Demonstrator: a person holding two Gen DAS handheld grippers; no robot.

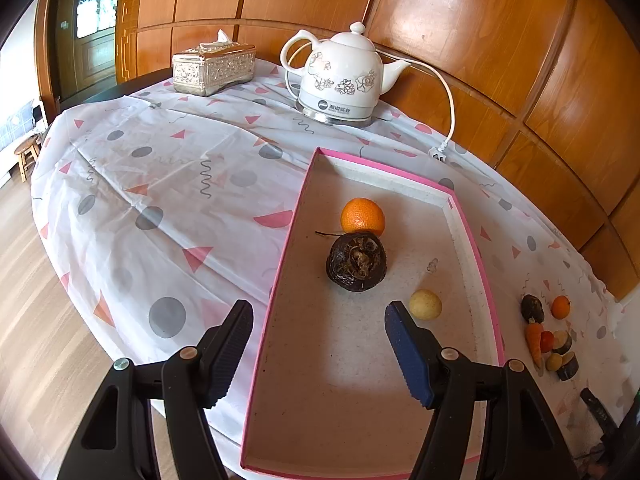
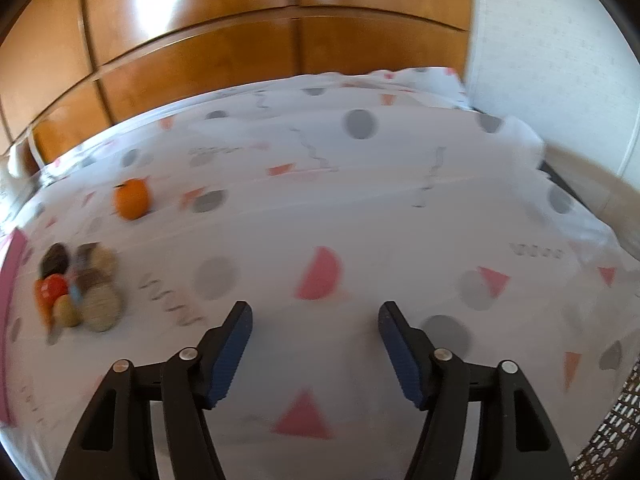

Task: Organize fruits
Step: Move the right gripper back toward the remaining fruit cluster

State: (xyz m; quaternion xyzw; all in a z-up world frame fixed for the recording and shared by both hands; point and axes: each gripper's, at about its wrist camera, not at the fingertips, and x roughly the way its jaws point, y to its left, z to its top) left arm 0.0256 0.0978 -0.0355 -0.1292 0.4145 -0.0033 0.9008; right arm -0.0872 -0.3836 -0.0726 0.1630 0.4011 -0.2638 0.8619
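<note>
A pink-edged tray point(image 1: 476, 240) lies on the patterned cloth. Inside it sit an orange point(image 1: 362, 217), a dark brown round fruit point(image 1: 356, 261) touching it, and a small pale yellow fruit point(image 1: 425, 304). My left gripper point(image 1: 318, 312) hangs open over the tray's near half, with nothing between its fingers. To the tray's right lies a cluster of small fruits and vegetables point(image 1: 550, 340), with another small orange point(image 1: 560, 307) beside it. In the blurred right wrist view that cluster point(image 2: 76, 288) and orange point(image 2: 132, 199) lie far left. My right gripper point(image 2: 316, 318) is open above bare cloth.
A white floral kettle point(image 1: 340, 76) with its cord point(image 1: 450, 112) and plug stands behind the tray. A silver tissue box point(image 1: 214, 66) sits at the back left. Wooden wall panels back the table. The tray's pink edge point(image 2: 10, 280) shows at the far left of the right wrist view.
</note>
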